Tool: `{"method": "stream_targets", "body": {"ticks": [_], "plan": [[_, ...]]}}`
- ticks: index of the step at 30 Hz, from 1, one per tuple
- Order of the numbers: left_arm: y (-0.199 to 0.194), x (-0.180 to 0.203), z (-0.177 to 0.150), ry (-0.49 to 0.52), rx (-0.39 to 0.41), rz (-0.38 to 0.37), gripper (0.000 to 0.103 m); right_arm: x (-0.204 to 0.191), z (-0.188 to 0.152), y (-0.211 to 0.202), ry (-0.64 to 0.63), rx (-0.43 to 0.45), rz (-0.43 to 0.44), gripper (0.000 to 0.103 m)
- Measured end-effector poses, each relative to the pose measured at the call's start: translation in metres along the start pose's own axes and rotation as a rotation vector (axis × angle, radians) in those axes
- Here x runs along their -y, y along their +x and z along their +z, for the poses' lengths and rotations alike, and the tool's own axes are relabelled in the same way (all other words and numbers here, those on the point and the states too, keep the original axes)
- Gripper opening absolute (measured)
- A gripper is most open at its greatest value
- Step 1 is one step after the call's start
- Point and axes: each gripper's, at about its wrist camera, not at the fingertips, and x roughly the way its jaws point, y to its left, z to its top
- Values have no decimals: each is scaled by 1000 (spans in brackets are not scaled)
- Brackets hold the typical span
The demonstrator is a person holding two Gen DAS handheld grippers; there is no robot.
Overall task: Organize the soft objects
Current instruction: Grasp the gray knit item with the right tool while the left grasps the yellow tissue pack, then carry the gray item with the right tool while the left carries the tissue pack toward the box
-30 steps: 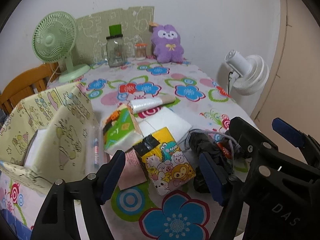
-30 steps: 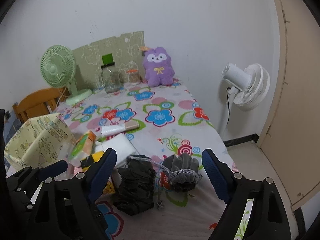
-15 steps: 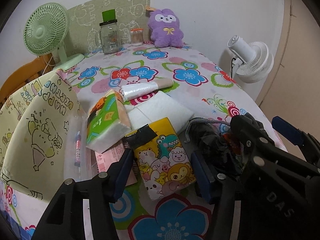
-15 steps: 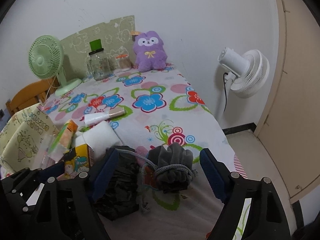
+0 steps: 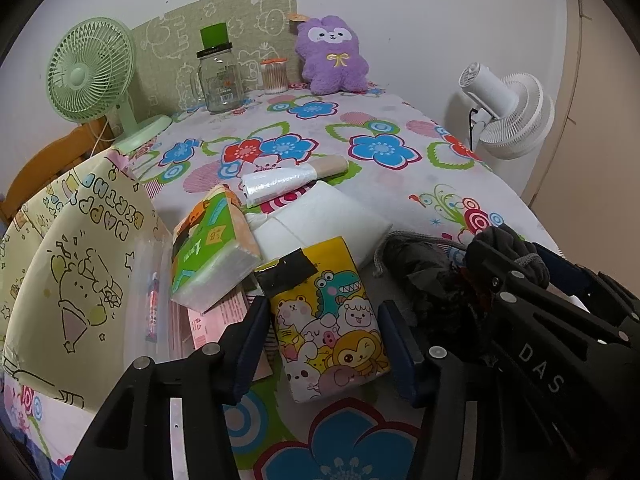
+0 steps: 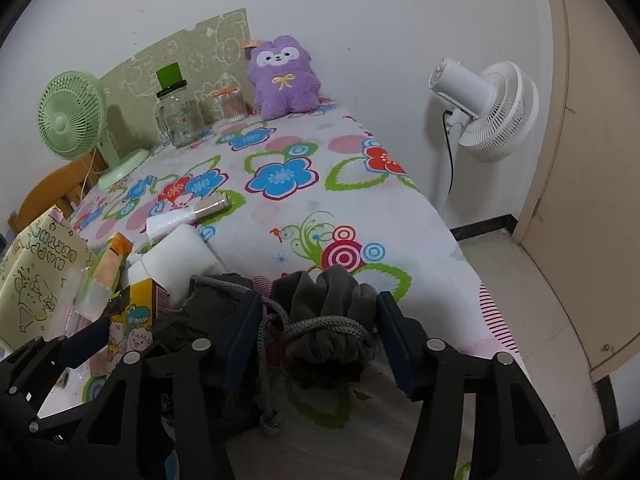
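A yellow tissue pack [image 5: 328, 320] with cartoon animals lies on the flowered tablecloth [image 5: 360, 152]. My left gripper [image 5: 322, 308] straddles it, jaws closing, and both pads [image 5: 250, 344] touch its long sides. To the right lies a grey drawstring pouch [image 6: 332, 320] with a cord around it, beside a black cloth bundle [image 6: 208, 308]. My right gripper [image 6: 320, 300] has its jaws closing on the pouch, pads [image 6: 394, 340] against the fabric. A green tissue pack [image 5: 212, 248], a white soft pack [image 5: 328, 220] and a roll of plastic bags [image 5: 288, 178] lie just behind.
A pale yellow gift bag [image 5: 80, 260] stands at the left. Against the back wall sit a purple plush [image 5: 332, 56], a glass jar [image 5: 218, 76] and a green desk fan [image 5: 88, 72]. A white floor fan [image 6: 488, 108] stands off the table's right edge.
Both grippers have come down and nearer to the table. The left jaws narrowed around the yellow tissue pack. The right jaws narrowed around the grey pouch.
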Motion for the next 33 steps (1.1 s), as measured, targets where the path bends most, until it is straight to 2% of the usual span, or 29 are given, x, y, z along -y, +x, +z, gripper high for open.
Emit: {"method": "stream_targets", "body": {"ticks": [5,11,33], "plan": [[-1,-1,0,-7,0,-4,53,-2,-1,-2,-11,7,-6,45],[-5,-5,2,-20,1,-18,51,-6,1,-11,-30,25,-6,40],[-52,-15,11,-41,82,-32,51,-24,18,-62,-47,119,-1,39]]}}
